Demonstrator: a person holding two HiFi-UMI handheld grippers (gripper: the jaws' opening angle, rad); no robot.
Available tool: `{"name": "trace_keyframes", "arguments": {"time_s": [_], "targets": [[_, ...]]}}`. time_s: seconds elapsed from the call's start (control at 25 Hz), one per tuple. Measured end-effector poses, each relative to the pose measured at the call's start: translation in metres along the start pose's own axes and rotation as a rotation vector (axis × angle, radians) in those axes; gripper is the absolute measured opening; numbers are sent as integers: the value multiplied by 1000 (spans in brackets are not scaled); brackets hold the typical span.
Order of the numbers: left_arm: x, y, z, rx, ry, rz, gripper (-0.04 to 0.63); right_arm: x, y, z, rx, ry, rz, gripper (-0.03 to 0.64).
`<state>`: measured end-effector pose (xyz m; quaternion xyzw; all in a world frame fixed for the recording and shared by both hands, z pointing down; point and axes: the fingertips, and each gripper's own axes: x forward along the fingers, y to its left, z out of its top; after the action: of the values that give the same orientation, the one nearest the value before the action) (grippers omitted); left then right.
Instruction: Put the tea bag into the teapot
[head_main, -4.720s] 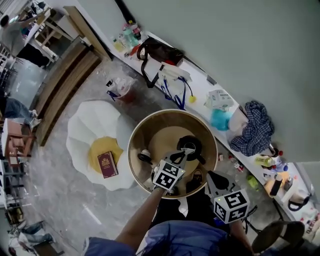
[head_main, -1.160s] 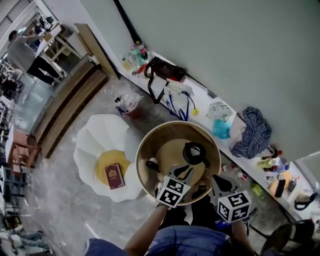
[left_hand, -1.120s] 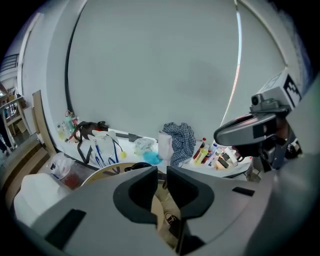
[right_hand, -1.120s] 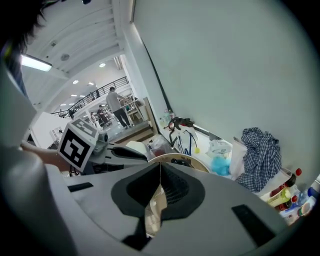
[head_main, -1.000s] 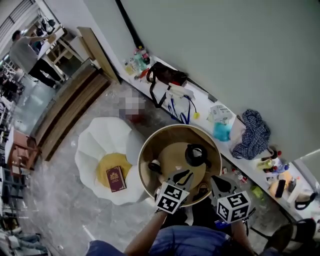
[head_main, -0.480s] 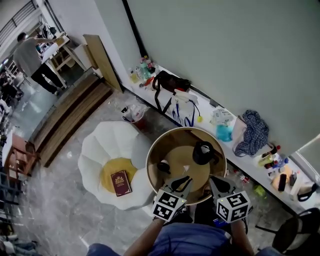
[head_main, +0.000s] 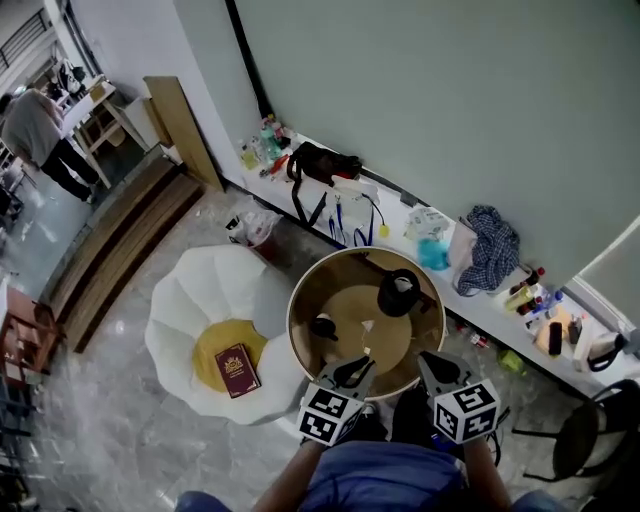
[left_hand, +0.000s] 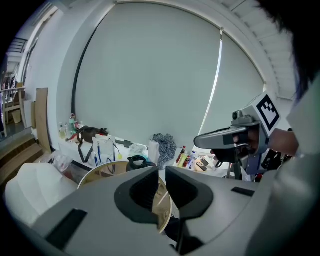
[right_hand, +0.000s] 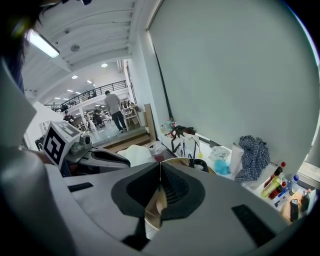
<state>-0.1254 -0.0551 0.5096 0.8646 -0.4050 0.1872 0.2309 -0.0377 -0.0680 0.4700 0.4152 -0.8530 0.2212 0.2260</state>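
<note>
Tea bag (head_main: 366, 326) loose on the round surface (head_main: 292, 318), nothing grabbed yet

Closest in, the left tool (left_hand: 162, 174) has just been closing, with a thin slit left between its jaws and nothing in it. The right tool (right_hand: 160, 169) is clenched empty. That white scrap, likely the bag, lies just short of the black teapot (head_main: 398, 292). I'd guess it's light, limp and tearable, so pinch a corner. No readable print, not even on the red book (head_main: 238, 370).

The teapot (head_main: 398, 292) is black and the round table (head_main: 318, 290) is tan and brown. A dark red book (head_main: 237, 369) sits on a yellow cushion (head_main: 208, 348) in a white chair (head_main: 190, 300). The cloth (head_main: 490, 255) is blue-checked.
</note>
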Motion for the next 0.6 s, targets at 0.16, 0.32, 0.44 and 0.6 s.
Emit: {"name": "trace_keyframes", "arguments": {"time_s": [0.16, 0.32, 0.44, 0.6], "targets": [[-4, -4, -6, 0, -8, -21, 54, -5, 8, -10, 5, 29, -8, 18], [-6, -11, -10, -9, -14, -41, 52, -3, 16, -18, -6, 56, 3, 18], [-9, -18, -9, -10, -11, -48, 51, -6, 23, -15, -10, 53, 28, 18], [-17, -30, -2, -6, -27, -35, 49, -19, 25, -16, -11, 35, 53, 18]]}}
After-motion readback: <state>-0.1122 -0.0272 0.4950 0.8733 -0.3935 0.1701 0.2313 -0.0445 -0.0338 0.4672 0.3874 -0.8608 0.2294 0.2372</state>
